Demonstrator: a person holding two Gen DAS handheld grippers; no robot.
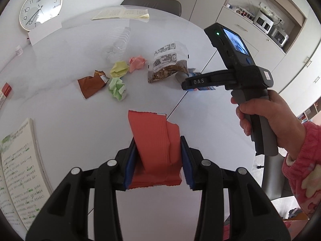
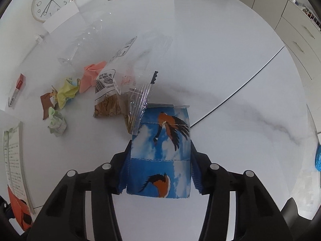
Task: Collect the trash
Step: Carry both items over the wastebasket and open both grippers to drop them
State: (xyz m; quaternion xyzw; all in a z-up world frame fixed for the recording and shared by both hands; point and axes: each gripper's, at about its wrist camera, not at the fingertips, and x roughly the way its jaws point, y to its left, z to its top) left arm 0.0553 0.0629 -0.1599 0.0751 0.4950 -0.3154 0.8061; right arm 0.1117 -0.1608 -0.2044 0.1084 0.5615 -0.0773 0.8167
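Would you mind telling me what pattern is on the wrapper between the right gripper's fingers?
Blue sky with white clouds and orange-brown birds on the wrapper, clearest in the right wrist view.

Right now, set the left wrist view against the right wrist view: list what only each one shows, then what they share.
Only the left wrist view: the left claw shut on a torn red-orange foil wrapper, and the hand in a pink fleece sleeve holding the other tool.

Only the right wrist view: the right claw around a blue packet printed with birds and clouds, and a crumpled blue thing at the right edge.

Both: the white marble-look table, round wall clock, clear snack bag with brown contents, and pink, yellow and green paper balls.
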